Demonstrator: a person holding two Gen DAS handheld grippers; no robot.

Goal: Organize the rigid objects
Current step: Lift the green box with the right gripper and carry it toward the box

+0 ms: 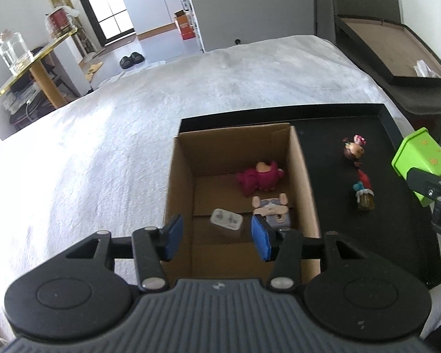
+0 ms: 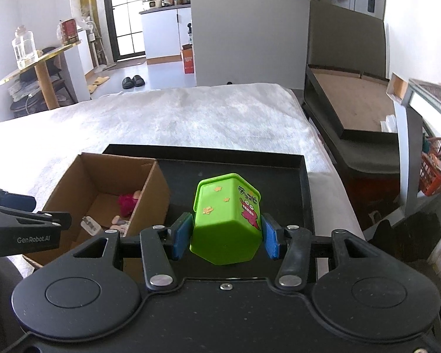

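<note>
The right gripper [image 2: 225, 236] has its jaws clenched on the green hexagonal box [image 2: 227, 220], which tilts between the blue pads, lifted clear above the black tray [image 2: 304, 176]. The left gripper [image 1: 217, 236] has its jaws released, nothing between them, and hangs over the near end of the cardboard box [image 1: 304, 176].

The step in hand looks like carrying the green hexagonal box toward the cardboard box. The next move probably calls for swinging it left over the cardboard box's right wall and lowering it into a free patch of the floor before letting go. The left gripper is over the same opening, so it may need to draw aside first.

The cardboard box stands on the left part of the black tray, which lies on the white bed [image 1: 132, 103]. Inside it lie a magenta figure [image 1: 260, 178] toward the far wall, a grey-and-pink figure [image 1: 272, 210] against the right wall, and a white plug-like piece [image 1: 226, 219] nearer the middle. To the right of the cardboard box, on the bare tray, two small figures wait: a round-headed one [image 1: 353, 148] farther off and a brown-based one [image 1: 363, 195] nearer.
</note>
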